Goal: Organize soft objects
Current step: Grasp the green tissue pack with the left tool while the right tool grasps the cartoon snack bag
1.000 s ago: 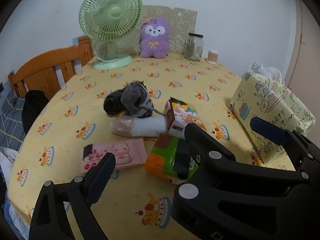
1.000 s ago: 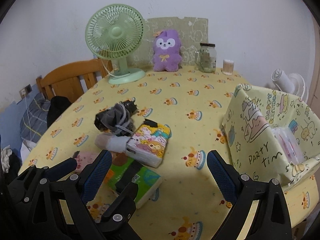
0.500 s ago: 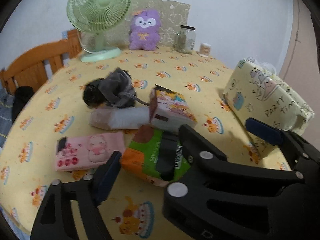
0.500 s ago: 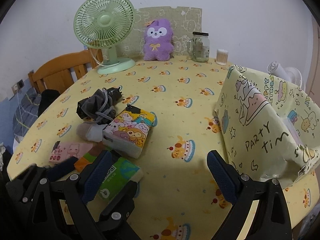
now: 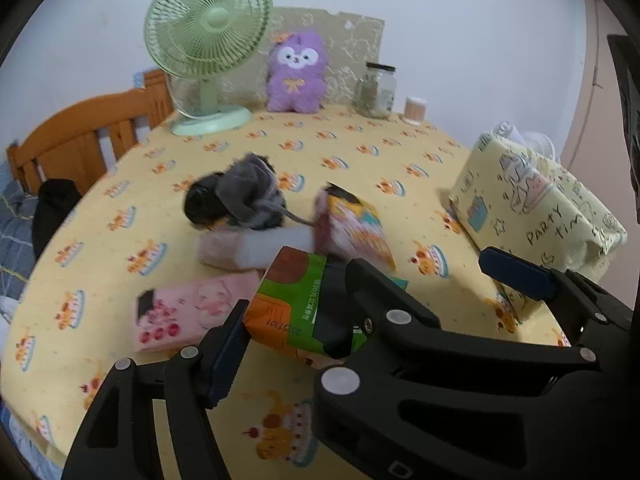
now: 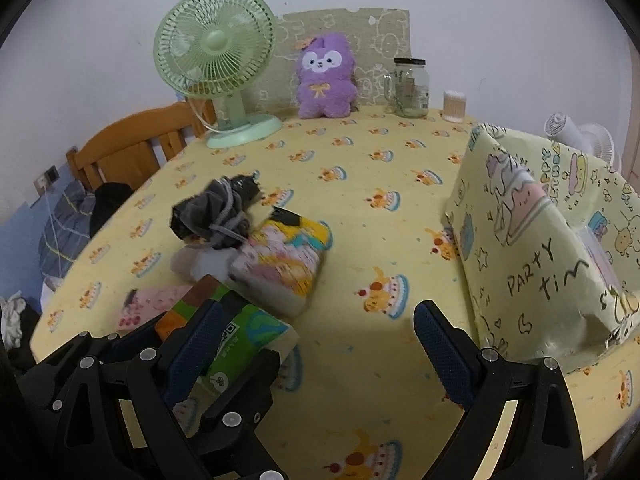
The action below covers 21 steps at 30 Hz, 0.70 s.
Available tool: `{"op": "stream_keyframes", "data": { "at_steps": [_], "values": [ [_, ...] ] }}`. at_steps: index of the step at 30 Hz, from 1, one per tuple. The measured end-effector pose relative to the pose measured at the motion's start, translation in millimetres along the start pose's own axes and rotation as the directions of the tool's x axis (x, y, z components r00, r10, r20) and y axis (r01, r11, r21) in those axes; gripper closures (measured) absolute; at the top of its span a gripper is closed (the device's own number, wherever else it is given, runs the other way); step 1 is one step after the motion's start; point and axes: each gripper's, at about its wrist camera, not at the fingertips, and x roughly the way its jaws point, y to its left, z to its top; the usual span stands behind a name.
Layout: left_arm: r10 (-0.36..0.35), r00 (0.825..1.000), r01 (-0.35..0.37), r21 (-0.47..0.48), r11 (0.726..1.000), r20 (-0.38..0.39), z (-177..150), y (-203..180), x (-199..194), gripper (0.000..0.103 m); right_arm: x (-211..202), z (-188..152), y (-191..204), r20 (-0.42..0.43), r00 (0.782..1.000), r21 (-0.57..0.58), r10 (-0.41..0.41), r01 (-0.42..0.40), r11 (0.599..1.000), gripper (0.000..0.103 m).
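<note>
Tissue pack (image 5: pixel 298 312), the green and orange one, sits between the fingers of the left tongs (image 5: pixel 288 324): the left pad (image 5: pixel 224 354) presses its orange end and the other finger crosses its green face, so the tongs are closed on it. Its long axis runs across the gap from pad to pad, the brown end tipped up and away toward the cartoon-printed tissue pack (image 5: pixel 352 228); whether it is lifted clear of the desk (image 5: pixel 360 152) I cannot tell. In the right wrist view the same pack (image 6: pixel 240 332) lies low at the left, beside the right tongs (image 6: pixel 320 344), whose blue pads stand wide apart over bare yellow cloth, gripping nothing. A pink pack (image 5: pixel 188 310) lies flat just left of the held one, a pale roll (image 5: pixel 248 246) behind it, and a dark grey sock bundle (image 5: pixel 240 200) beyond. The yellow "PARTY" gift bag (image 6: pixel 540 240) stands at the right.
</note>
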Motion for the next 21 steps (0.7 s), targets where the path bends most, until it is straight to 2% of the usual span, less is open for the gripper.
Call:
{"op": "stream_keyframes", "data": {
  "at_steps": [9,13,17,21],
  "values": [
    [0.093,0.995,-0.093,-0.021,0.995,0.028,8,15,-2,0.029,4,13,17,0.019,0.999,-0.02,0.03,-0.03,0.999,0.005],
    [0.142,0.99,-0.142,-0.037,0.989,0.01,15,22,6,0.029,12,18,19,0.014,1.0,-0.018,0.004,-0.004,1.0,0.005],
    [0.161,0.987,-0.162,-0.056,0.985,-0.007,20,27,15,0.029,27,25,18,-0.015,1.0,0.013,0.023,-0.023,1.0,0.005],
    [0.187,0.982,-0.188,-0.062,0.98,-0.017,24,32,22,0.029,36,30,21,-0.017,0.999,-0.006,0.028,-0.028,1.0,0.005]
  ]
}}
